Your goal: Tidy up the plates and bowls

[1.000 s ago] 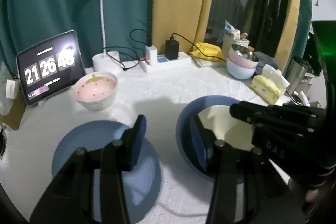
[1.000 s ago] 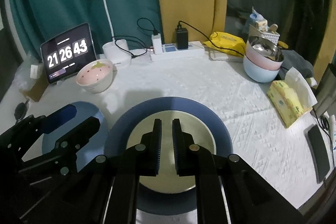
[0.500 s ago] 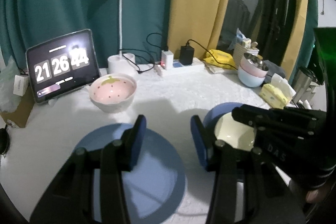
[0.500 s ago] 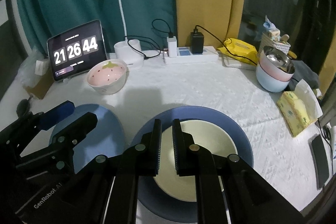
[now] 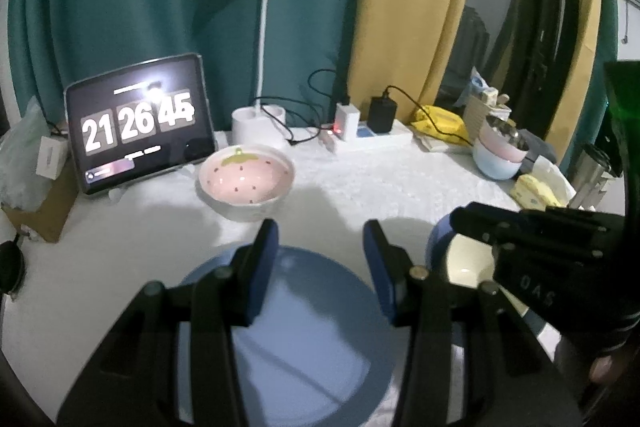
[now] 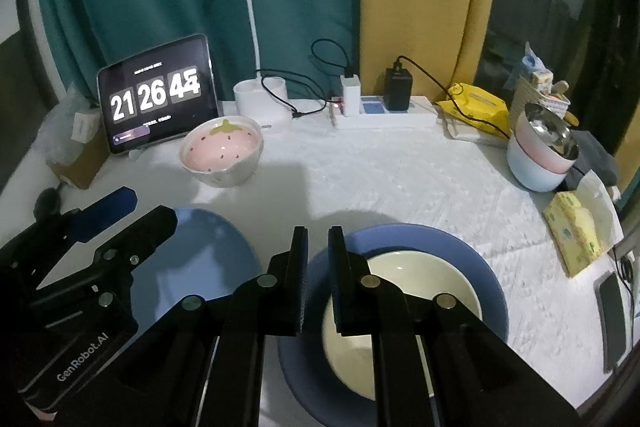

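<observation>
A pink strawberry bowl stands at the back left; it also shows in the right wrist view. A light blue plate lies under my left gripper, which is open and empty above it. A cream plate rests on a dark blue plate. My right gripper hovers over their left edge, its jaws nearly together with a narrow gap and nothing between them. Stacked pink and blue bowls stand at the far right.
A tablet clock, a white desk lamp and a power strip with chargers line the back edge. A yellow tissue pack and a phone lie at the right. The white table cloth is bare mid-table.
Both grippers have pulled back and swung left; the plates sit lower and further right in view. Neither gripper's opening has changed, and no dish has moved.
</observation>
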